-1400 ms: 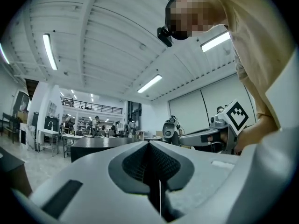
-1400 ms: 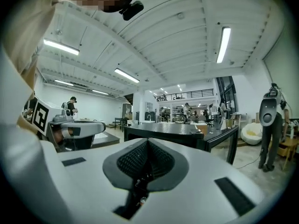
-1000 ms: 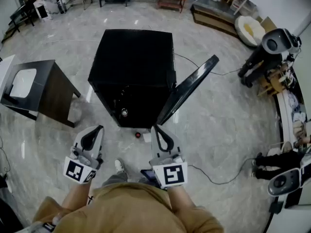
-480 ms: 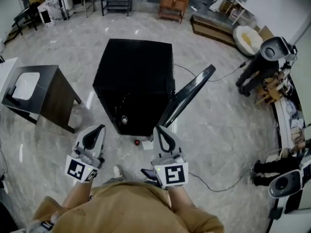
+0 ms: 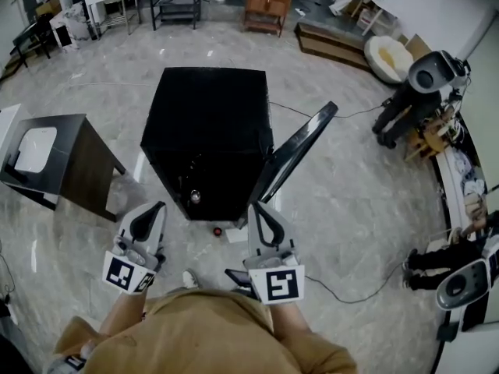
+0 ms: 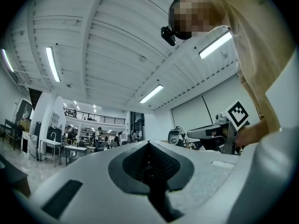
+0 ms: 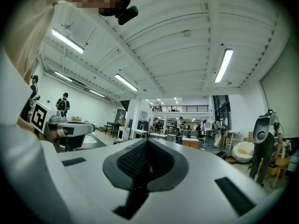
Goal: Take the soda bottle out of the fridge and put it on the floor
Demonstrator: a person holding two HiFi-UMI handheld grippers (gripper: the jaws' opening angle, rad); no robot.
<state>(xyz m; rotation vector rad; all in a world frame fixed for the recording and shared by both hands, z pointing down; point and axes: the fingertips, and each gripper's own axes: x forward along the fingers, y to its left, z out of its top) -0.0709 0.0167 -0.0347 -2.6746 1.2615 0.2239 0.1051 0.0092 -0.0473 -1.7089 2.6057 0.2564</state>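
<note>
Our left tongs (image 5: 150, 213) and right tongs (image 5: 256, 211) are both pressed together, empty. Just ahead, between them, a small red-capped thing (image 5: 218, 231) stands on the grey marble floor (image 5: 351, 209) — perhaps the soda bottle. A silver-topped thing (image 5: 195, 197) sits further ahead inside the open black cube fridge (image 5: 210, 123) — both are too small for us to tell.

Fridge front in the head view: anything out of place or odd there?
The fridge door stands wide open. On the floor just before the fridge lie a small red object and a white piece beside it, loose; too small to identify. No spill shows.
</note>
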